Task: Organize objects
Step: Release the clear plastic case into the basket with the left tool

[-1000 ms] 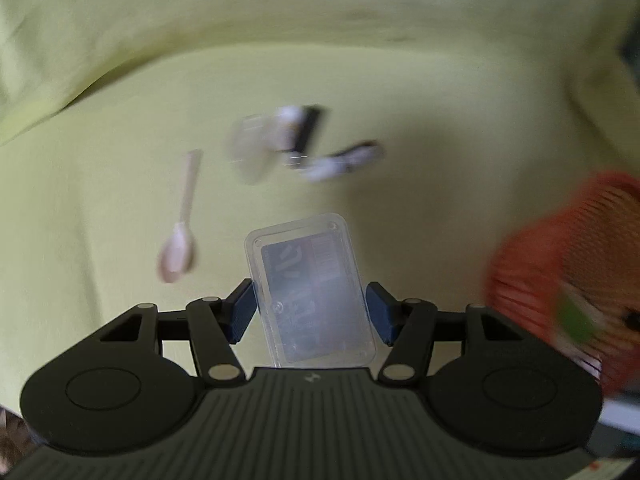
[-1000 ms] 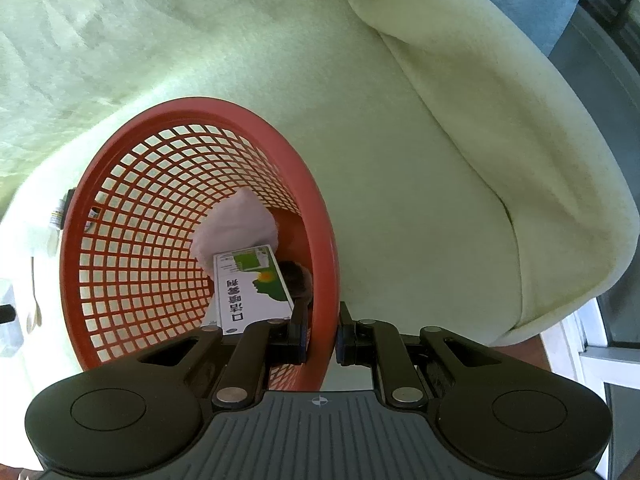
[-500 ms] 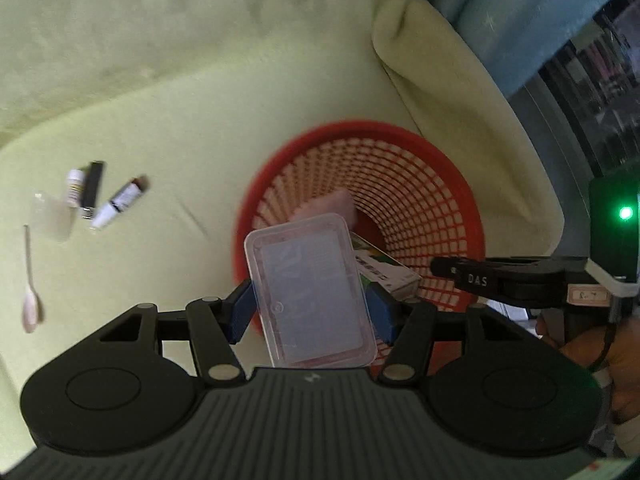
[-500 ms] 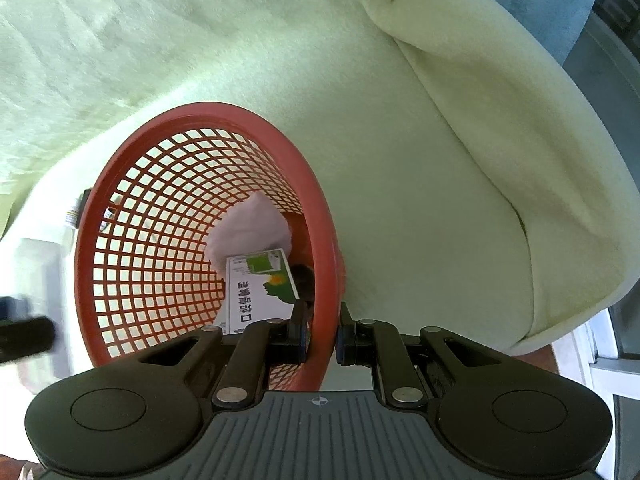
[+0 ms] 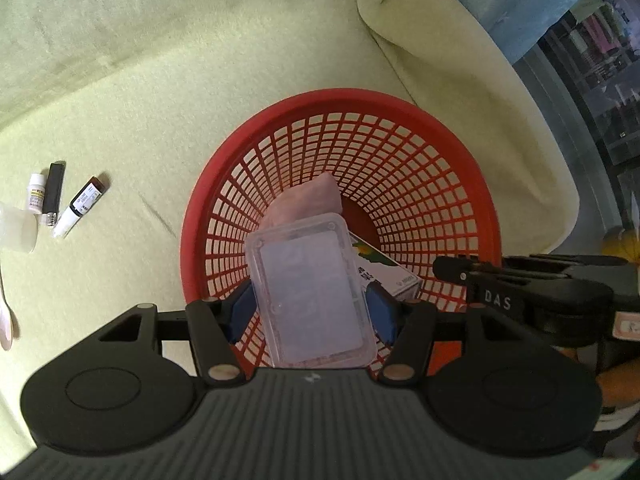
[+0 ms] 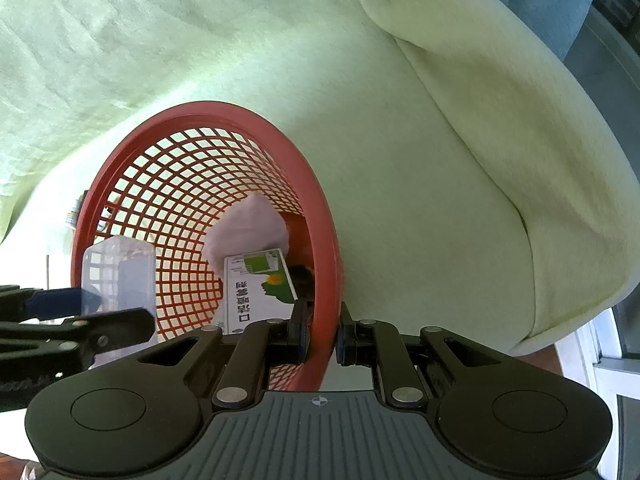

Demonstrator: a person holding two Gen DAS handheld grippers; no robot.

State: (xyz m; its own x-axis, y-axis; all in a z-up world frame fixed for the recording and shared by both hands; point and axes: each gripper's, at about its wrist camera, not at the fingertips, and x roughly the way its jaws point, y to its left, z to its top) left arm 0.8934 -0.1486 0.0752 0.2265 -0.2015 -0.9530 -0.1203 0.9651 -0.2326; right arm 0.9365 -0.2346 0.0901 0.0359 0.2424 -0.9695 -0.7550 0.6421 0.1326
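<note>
Pale green blanket (image 5: 200, 92) all around. Far left: little cup (image 5: 16, 228), white bottle (image 5: 36, 196), black stick (image 5: 54, 192), brown bottle (image 5: 82, 206), all close together, not yet put away. Middle: clear plastic box (image 5: 312, 288) squeezed between left gripper (image 5: 310, 312) fingers (image 5: 240, 312), up over red basket (image 5: 340, 98). Inside already: pink cloth (image 5: 304, 200) and green-and-white box (image 6: 256, 284). Right: right gripper (image 6: 322, 338) pinched tight on basket rim, holding it steady. Step now, most likely: dropping clear box in. Next: lower a bit, let go, then back left for small things.
</note>
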